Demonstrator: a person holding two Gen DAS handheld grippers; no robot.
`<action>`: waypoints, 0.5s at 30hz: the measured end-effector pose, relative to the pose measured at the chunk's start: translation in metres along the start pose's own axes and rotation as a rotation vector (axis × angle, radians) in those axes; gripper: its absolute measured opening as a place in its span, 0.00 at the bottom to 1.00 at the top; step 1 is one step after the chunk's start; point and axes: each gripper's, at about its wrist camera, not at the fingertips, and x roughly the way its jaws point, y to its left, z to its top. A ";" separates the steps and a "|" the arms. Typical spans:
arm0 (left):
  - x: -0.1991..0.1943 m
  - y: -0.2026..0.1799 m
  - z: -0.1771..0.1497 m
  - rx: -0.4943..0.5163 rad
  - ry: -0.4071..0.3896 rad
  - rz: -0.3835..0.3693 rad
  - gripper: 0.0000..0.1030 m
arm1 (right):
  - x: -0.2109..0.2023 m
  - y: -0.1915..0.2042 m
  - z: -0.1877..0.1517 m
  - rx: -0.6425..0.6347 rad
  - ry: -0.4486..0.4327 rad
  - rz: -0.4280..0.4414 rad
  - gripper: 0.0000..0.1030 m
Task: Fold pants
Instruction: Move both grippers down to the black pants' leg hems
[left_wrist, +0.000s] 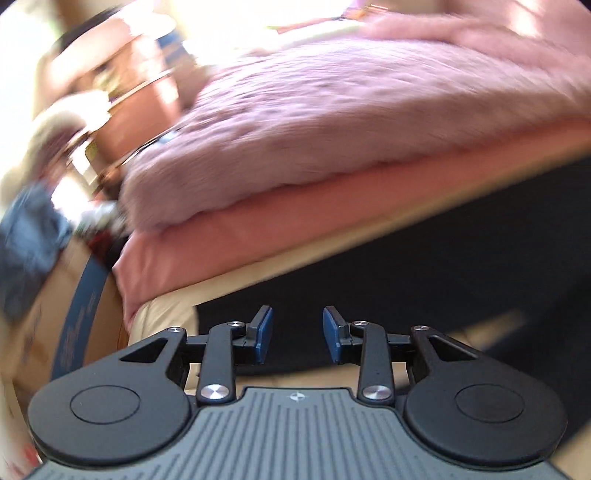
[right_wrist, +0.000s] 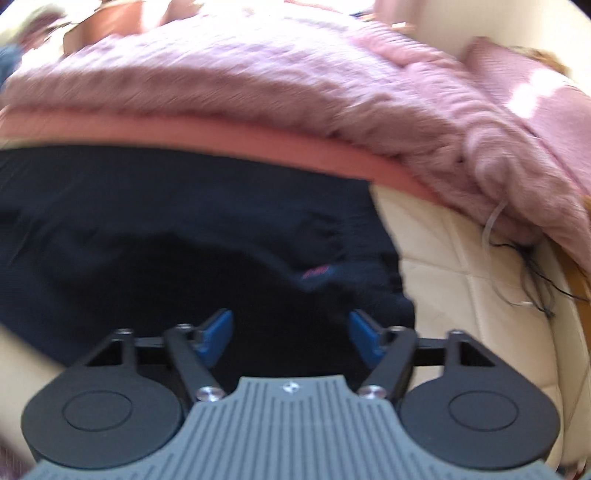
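Your left tool (left_wrist: 297, 334) hangs part open and empty; your right tool (right_wrist: 291, 336) gapes wider, empty, above the pants (right_wrist: 166, 229). Those lie dark, smooth and creased on cream quilted bed (right_wrist: 461, 295), beside fuzzy pink blanket (right_wrist: 258, 85).

One pair of dark pants (right_wrist: 155, 221), one fluffy pink blanket (left_wrist: 332, 122) (blurred), one cardboard box (left_wrist: 48, 314)

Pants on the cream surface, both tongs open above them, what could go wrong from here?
1. The right tongs hang over bunched folds of the dark pants; closing there may pinch several layers, so the fold could come out crooked.
2. The pants lie against the pink blanket; a lift near that edge might snag its fuzzy pile.
3. A loose cord lies right of the pants and could catch them.
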 end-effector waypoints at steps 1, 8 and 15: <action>-0.006 -0.013 -0.006 0.049 0.011 -0.017 0.38 | -0.001 0.000 -0.005 -0.043 0.020 0.011 0.50; -0.028 -0.072 -0.065 0.361 0.136 -0.076 0.38 | 0.007 0.018 -0.036 -0.404 0.131 0.002 0.42; -0.032 -0.116 -0.131 0.740 0.197 -0.053 0.46 | 0.016 0.021 -0.058 -0.523 0.132 -0.063 0.42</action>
